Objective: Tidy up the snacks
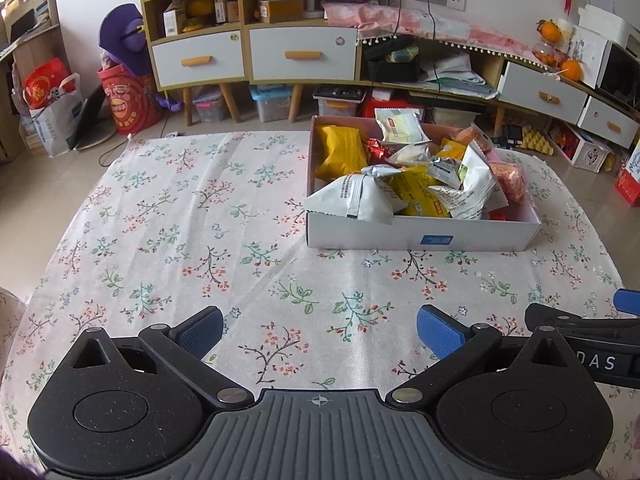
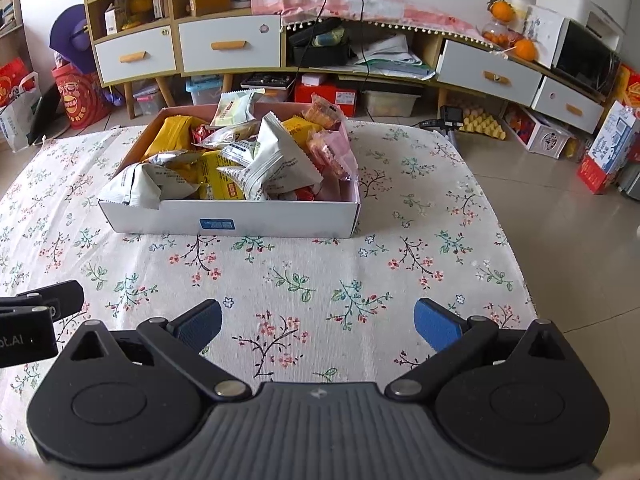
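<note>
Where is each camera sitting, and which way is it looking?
Left wrist view: sits on the left claw, looking forward over the flowery tablecloth at the snack box, which lies ahead to the right; the right claw's edge peeks in.
Right wrist view: sits on the right claw, facing the same way, with the box ahead to the left; the left claw's edge peeks in.
Both share the box, the tablecloth and the drawer cabinet behind. Both claws are open and hold nothing.

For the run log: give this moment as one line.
left tool: open, empty | right tool: open, empty | snacks: piled in box | cloth: bare near tools
</note>
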Available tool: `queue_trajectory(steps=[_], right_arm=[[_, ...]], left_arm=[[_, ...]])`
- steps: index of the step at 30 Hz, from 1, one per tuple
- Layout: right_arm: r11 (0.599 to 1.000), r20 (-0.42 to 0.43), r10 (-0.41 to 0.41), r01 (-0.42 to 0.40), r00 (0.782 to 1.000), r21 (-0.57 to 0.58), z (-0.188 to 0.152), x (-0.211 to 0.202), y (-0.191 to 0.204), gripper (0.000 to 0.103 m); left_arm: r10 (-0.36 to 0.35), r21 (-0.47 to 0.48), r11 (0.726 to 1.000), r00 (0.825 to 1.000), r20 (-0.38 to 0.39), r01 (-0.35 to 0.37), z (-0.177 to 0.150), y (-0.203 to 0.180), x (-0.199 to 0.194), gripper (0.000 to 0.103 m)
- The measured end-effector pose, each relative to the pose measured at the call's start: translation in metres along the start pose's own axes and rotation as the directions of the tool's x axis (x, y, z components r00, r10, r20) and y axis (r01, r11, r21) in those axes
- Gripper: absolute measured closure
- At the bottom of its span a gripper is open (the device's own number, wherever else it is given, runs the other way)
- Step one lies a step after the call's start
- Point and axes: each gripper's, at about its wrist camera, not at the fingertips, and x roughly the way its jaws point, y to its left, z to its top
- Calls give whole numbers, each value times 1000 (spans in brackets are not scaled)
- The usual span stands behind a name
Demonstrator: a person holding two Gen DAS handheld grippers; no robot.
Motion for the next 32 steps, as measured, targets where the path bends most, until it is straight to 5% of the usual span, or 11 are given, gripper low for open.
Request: queue_trajectory(steps=[32], right_arm=[[1000, -13, 0, 0, 1000, -4, -1, 2, 3, 0]], left_arm=[[-15, 19, 1000, 1000, -4, 15, -3, -3, 6, 0]])
